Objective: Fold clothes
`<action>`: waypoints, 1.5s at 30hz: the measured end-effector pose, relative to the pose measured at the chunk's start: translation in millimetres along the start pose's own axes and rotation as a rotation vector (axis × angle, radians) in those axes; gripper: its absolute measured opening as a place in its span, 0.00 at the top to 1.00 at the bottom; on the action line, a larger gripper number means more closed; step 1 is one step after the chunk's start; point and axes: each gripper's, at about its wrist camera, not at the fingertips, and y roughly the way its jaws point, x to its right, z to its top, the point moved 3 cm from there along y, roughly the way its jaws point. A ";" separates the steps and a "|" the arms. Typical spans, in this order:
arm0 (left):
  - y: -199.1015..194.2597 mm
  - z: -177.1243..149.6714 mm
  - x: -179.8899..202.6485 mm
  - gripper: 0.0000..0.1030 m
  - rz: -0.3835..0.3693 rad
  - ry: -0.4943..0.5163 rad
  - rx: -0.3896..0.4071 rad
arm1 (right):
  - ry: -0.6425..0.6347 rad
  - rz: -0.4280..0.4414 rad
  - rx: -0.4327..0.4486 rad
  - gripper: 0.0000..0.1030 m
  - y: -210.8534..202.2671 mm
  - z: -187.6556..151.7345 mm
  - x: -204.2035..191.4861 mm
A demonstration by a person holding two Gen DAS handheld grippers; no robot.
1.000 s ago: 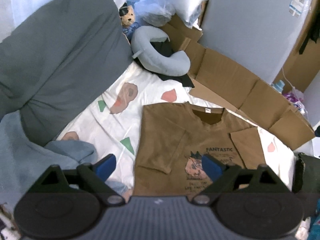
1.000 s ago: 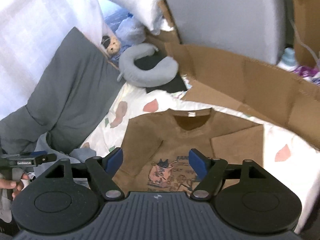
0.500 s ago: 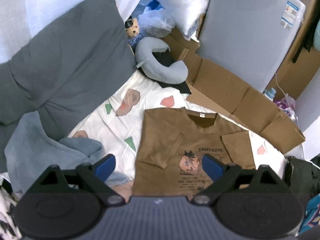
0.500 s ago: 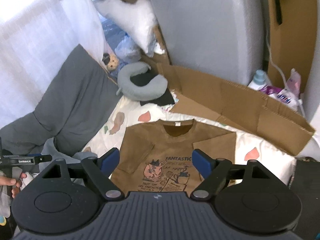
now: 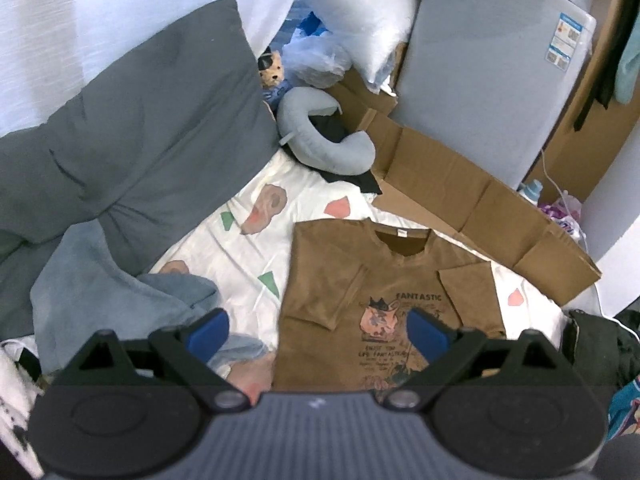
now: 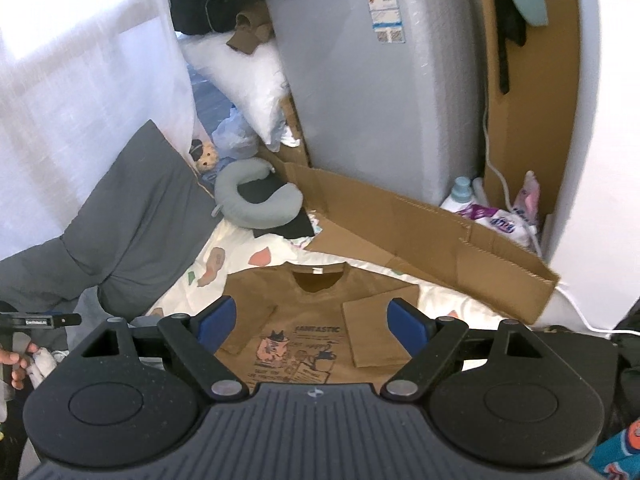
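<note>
A brown T-shirt (image 5: pixel 384 280) with a cartoon print lies flat, front up, on the white patterned sheet (image 5: pixel 248 256). Both of its sleeves are folded inward over the chest. My left gripper (image 5: pixel 316 332) hovers well above the shirt's lower left part, open, with nothing between its blue pads. The right wrist view shows the same T-shirt (image 6: pixel 304 308) below and ahead. My right gripper (image 6: pixel 311 320) hangs high over the shirt's lower half, jaws wide open and holding nothing. The hem is hidden behind both gripper bodies.
A big grey cushion (image 5: pixel 132 120) and a blue-grey cloth (image 5: pixel 104 288) lie left of the shirt. A grey neck pillow (image 5: pixel 320 136) sits behind it, flattened cardboard (image 5: pixel 460 196) to the right, and a grey wrapped appliance (image 6: pixel 372 100) at the back. A hand (image 6: pixel 16 360) shows at the left edge.
Both grippers have risen and drawn back from the shirt, so it looks smaller and more of the room shows. The right jaws stand a little wider. The shirt has not moved.
</note>
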 end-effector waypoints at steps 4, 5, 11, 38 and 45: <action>-6.4 -8.0 -5.8 0.06 -0.002 -0.001 0.001 | -0.011 -0.002 -0.002 0.15 -18.0 -8.3 14.0; -7.1 -9.9 -7.8 0.05 -0.001 -0.004 0.000 | -0.016 0.002 -0.003 0.15 -21.4 -11.2 17.4; -9.1 -21.7 -18.3 0.05 -0.002 -0.017 0.001 | -0.007 -0.021 -0.024 0.14 -31.5 -36.0 37.8; 53.1 -116.7 -59.2 0.01 -0.055 -0.086 -0.061 | 0.073 -0.106 -0.023 0.11 -11.4 -205.5 85.5; 82.3 -139.0 -57.7 0.01 -0.031 -0.062 -0.134 | 0.128 -0.135 -0.041 0.12 4.9 -249.6 108.7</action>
